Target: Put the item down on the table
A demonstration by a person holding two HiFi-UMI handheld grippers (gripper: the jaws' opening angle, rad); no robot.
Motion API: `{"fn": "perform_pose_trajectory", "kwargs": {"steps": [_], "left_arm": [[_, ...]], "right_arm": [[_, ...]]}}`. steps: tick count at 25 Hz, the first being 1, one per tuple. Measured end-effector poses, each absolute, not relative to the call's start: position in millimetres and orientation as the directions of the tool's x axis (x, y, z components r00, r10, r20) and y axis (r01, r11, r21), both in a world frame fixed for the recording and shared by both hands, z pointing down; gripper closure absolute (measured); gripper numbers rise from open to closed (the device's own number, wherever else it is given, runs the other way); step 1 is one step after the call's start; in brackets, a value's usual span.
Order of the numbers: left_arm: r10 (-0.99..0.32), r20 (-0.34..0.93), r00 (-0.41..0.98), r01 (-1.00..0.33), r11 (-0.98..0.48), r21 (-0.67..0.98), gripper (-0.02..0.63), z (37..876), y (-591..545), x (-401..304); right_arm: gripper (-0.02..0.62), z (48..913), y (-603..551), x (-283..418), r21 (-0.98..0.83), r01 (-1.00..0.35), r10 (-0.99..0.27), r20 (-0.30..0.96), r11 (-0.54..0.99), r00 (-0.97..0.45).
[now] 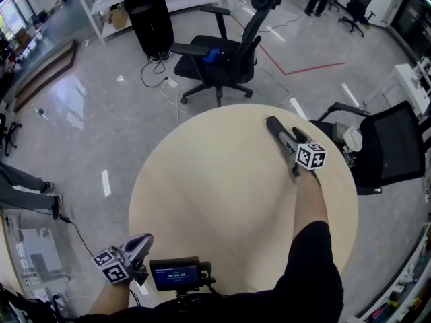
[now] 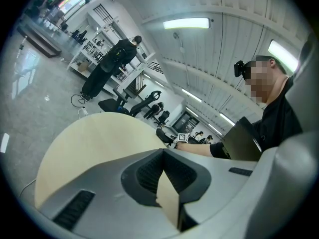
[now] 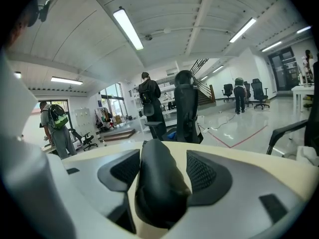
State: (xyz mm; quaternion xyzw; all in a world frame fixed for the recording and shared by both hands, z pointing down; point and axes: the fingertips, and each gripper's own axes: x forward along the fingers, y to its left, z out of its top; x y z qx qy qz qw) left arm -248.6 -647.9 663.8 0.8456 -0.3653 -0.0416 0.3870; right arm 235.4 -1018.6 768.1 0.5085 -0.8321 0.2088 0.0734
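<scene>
A black elongated item (image 1: pixel 273 122) lies low over the far right part of the round beige table (image 1: pixel 215 194). My right gripper (image 1: pixel 286 138) is shut on it, and the item's tip sticks out past the fingers. In the right gripper view the item (image 3: pixel 157 183) fills the space between both ribbed pads, with the table (image 3: pixel 249 158) just beneath. My left gripper (image 1: pixel 143 239) hangs at the table's near left edge. Seen in the left gripper view, the left gripper (image 2: pixel 163 151) has its jaws meeting at the tips with nothing in them, and the table (image 2: pixel 89 138) lies beyond.
A black office chair (image 1: pixel 222 52) stands past the table's far edge. A second chair (image 1: pixel 394 143) stands at the right with a white thing (image 1: pixel 352 138) on it. A small screen device (image 1: pixel 176 274) sits at the near edge. A person in black (image 1: pixel 149 12) stands by white shelves.
</scene>
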Motion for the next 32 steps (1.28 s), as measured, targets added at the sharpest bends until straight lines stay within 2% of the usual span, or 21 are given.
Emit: {"fn": "perform_pose_trajectory", "kwargs": {"steps": [6, 18, 27, 28, 29, 32], "left_arm": [[-0.65, 0.202, 0.732, -0.58, -0.44, 0.685, 0.604, 657.2, -646.0, -245.4], [-0.659, 0.121, 0.742, -0.556, -0.504, 0.661, 0.604, 602.0, -625.7, -240.2], [-0.672, 0.002, 0.74, -0.541, -0.593, 0.596, 0.604, 529.6, -611.4, -262.1], [-0.67, -0.008, 0.742, -0.538, -0.603, 0.59, 0.604, 522.3, -608.7, -265.0], [-0.668, -0.017, 0.744, -0.535, -0.611, 0.584, 0.604, 516.2, -605.9, -268.0], [-0.66, -0.047, 0.75, -0.522, -0.634, 0.57, 0.604, 497.4, -596.8, -277.1]], "right_arm": [[0.324, 742.3, -1018.2, 241.1, -0.316, -0.868, -0.844, 0.261, 0.384, -0.468], [0.324, 648.8, -975.2, 271.0, -0.298, -0.887, -0.873, 0.237, 0.353, -0.427], [0.327, 564.0, -898.1, 259.5, -0.26, -0.893, -0.865, 0.256, 0.367, -0.431], [0.334, 551.8, -887.7, 256.5, -0.255, -0.893, -0.868, 0.247, 0.371, -0.431], [0.409, 538.4, -876.0, 253.1, -0.253, -0.891, -0.87, 0.232, 0.377, -0.434], [0.502, 500.5, -835.2, 246.1, -0.245, -0.888, -0.878, 0.195, 0.389, -0.438]]}}
